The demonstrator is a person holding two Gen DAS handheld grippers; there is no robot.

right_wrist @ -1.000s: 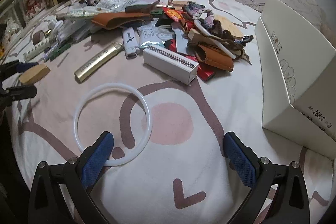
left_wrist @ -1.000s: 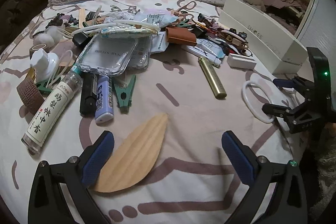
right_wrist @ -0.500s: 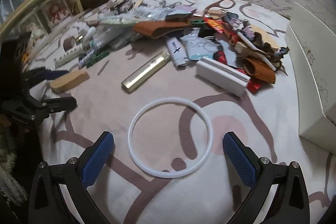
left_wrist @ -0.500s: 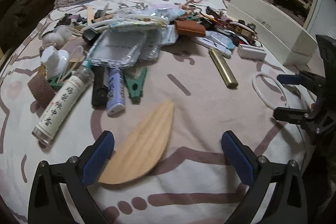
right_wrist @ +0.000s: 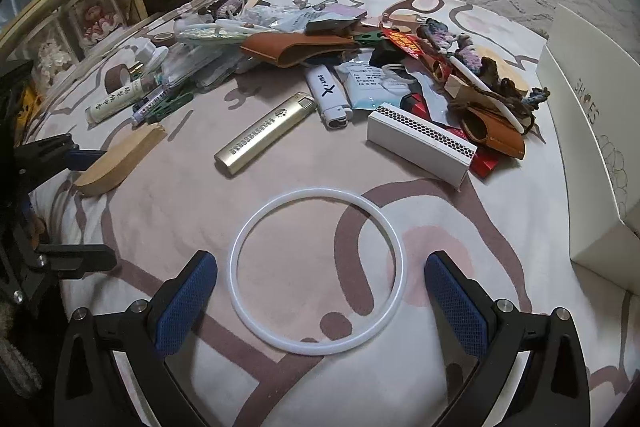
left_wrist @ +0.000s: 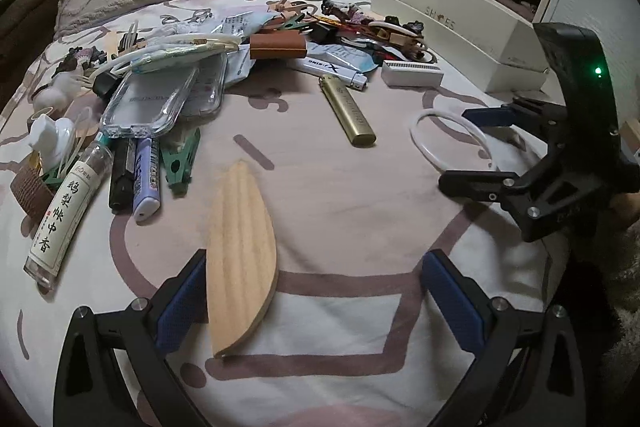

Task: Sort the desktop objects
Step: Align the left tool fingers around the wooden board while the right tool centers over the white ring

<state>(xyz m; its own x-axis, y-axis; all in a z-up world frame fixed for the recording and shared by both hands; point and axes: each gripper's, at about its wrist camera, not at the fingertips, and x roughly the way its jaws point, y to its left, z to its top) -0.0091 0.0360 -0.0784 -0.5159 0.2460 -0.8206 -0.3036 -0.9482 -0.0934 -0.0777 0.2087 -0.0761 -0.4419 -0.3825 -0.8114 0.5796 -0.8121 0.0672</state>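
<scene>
Both grippers have advanced: left gripper (left_wrist: 316,291), jaws wide, now has the wooden leaf (left_wrist: 240,251) against its left finger, long axis pointing up-frame; right gripper (right_wrist: 320,299), equally wide, straddles the white ring (right_wrist: 318,271) flat on the bed (right_wrist: 500,307). Only the right view shows the whole ring.
</scene>
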